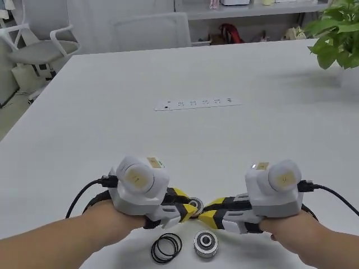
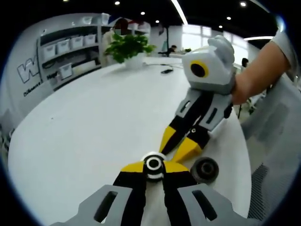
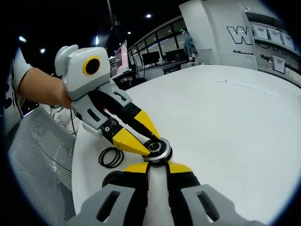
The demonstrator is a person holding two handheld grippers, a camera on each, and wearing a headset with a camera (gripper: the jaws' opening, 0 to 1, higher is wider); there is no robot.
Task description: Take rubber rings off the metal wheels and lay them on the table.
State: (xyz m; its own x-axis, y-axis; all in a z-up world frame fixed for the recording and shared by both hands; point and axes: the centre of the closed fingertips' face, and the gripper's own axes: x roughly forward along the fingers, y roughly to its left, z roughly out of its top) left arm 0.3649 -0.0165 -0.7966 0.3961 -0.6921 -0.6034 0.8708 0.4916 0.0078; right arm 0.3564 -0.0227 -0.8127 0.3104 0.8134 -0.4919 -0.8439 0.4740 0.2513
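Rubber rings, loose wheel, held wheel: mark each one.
rubber rings (image 1: 153, 250): head view, left arc of the black loops.
loose wheel (image 1: 206, 244): head view, its hub.
held wheel (image 3: 157, 148): right gripper view, its top face.

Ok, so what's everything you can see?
Table: one, white.
Held wheel: one, silver, in the left gripper.
Loose wheel: one, silver, on the table's near edge.
Rubber rings: a few, black, piled beside the loose wheel.
Power strip: one, white, mid-table.
Plant: one, green, far right.
Chairs: two, white, beyond the table.
Left gripper: white, yellow tips, shut on the held wheel.
Right gripper: same colours, shut at the wheel's edge.
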